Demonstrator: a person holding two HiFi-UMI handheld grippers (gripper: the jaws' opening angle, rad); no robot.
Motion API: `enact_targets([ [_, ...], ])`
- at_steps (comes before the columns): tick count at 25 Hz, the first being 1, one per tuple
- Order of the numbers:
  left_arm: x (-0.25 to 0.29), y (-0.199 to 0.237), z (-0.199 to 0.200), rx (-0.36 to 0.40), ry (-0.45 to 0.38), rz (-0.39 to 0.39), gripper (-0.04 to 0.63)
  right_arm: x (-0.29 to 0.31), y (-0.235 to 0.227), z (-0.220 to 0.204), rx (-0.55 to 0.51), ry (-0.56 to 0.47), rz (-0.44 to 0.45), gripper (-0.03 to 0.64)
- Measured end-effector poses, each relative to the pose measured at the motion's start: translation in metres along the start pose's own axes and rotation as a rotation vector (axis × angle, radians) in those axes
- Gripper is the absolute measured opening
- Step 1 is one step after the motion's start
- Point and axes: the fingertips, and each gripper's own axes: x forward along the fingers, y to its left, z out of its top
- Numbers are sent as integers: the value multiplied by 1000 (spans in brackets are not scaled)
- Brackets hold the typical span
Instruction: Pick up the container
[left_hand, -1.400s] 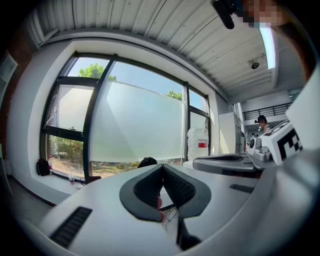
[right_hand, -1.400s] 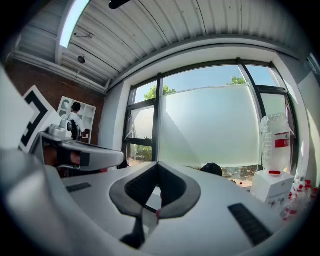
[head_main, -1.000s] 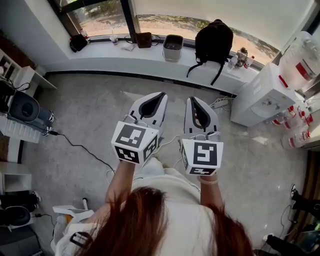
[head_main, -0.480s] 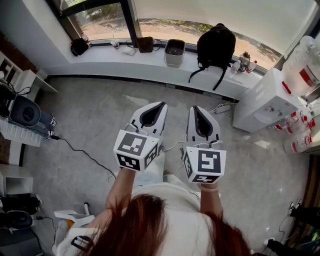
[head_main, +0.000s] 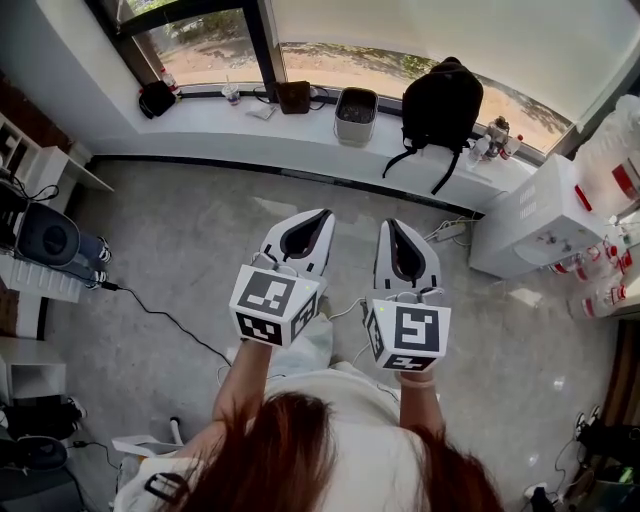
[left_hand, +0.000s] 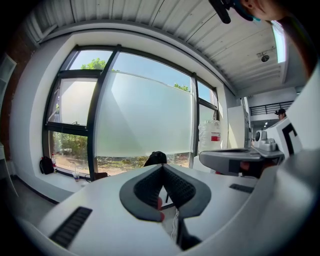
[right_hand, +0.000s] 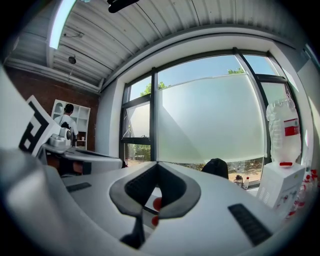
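Grey speckled floor (head_main: 180, 250) fills most of the head view. At nine o'clock from the grippers, a dark round appliance (head_main: 45, 235) sits by white shelving, and a black cable (head_main: 165, 318) trails from there across the floor toward the person.

Along the white window sill (head_main: 200, 122) at the top, from eleven o'clock onward, lie a black pouch (head_main: 157, 97), a small cup (head_main: 232, 92) and a brown object (head_main: 294, 96). The container (head_main: 355, 103), a pale open-topped tub with a dark inside, stands on the sill at twelve o'clock. It is well apart from both grippers and neither touches it.

The left gripper (head_main: 320, 215) is held in mid-air above the floor. In its own view the dark pads (left_hand: 145, 190) meet at the tips with nothing between them. The right gripper (head_main: 386, 224) is just beside it at three o'clock, and its pads (right_hand: 137, 187) are likewise pressed together and empty.

A black backpack (head_main: 440, 100) rests on the sill at one o'clock, near the container, with its straps hanging over the edge. At two o'clock a white water dispenser (head_main: 540, 215) stands by the wall, and red-capped bottles (head_main: 600, 285) stand beyond it
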Motion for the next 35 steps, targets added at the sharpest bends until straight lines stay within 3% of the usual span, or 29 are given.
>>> enact_targets([
  [21, 83, 139, 24, -20, -23, -51, 14, 157, 24, 14, -66, 5, -75, 21],
  [35, 107, 168, 26, -39, -15, -86, 14, 193, 28, 13, -85, 23, -112, 21],
])
